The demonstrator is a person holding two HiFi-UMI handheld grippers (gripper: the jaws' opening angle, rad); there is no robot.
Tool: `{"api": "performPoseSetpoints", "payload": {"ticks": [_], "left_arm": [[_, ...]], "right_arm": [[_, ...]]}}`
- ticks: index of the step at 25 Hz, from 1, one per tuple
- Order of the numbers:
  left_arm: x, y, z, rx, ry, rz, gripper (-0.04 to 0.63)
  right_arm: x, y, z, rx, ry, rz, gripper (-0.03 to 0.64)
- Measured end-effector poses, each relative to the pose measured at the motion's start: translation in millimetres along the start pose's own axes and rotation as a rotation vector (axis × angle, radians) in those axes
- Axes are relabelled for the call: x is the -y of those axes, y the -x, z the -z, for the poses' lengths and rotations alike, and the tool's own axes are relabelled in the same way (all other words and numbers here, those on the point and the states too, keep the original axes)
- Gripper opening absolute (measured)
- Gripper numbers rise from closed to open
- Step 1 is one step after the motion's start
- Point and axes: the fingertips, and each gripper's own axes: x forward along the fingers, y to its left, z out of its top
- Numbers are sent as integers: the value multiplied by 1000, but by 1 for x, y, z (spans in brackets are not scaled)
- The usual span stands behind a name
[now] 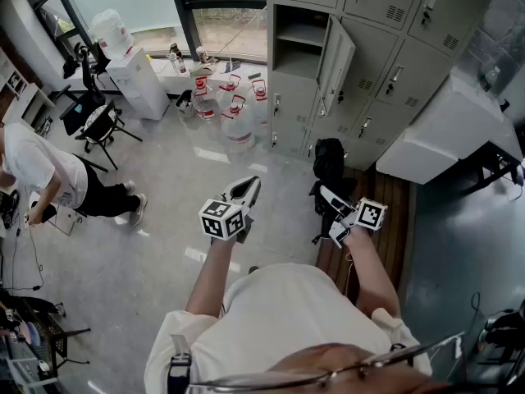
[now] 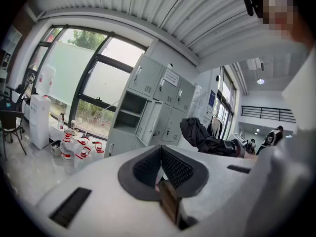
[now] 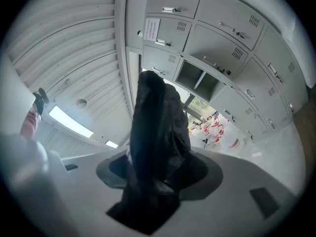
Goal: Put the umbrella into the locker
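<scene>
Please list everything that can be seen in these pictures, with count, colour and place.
lockers: one bank, grey, top right of the head view, one door open
umbrella: one, black, in front of the lockers
water jugs: several, clear with red caps, left of the lockers
water dispenser: one, white, left of the jugs
chair: one, black, beside the dispenser
person: one, white shirt, far left
table: one, white, far right
left tool: white, shut, empty
right tool: white, shut on the umbrella

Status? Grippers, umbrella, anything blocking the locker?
Left gripper shut, empty. Right gripper shut on umbrella, not yet in locker. Locker door open; water jugs beside, not blocking.
</scene>
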Motion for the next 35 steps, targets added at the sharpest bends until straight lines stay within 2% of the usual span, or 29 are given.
{"api": "performPoseSetpoints", "payload": {"ticks": [16,31,35], "left_arm": [[-18,13,1,-7,11,8,5],[-47,36,-4,-34,-27,83,5],[-57,35,-6,-39,-27,95,5]], "right_arm": [[-4,-18,8,11,-11,21,267],[-18,-61,29,50,32,61,267],[-18,-74,33,54,6,63,267]]}}
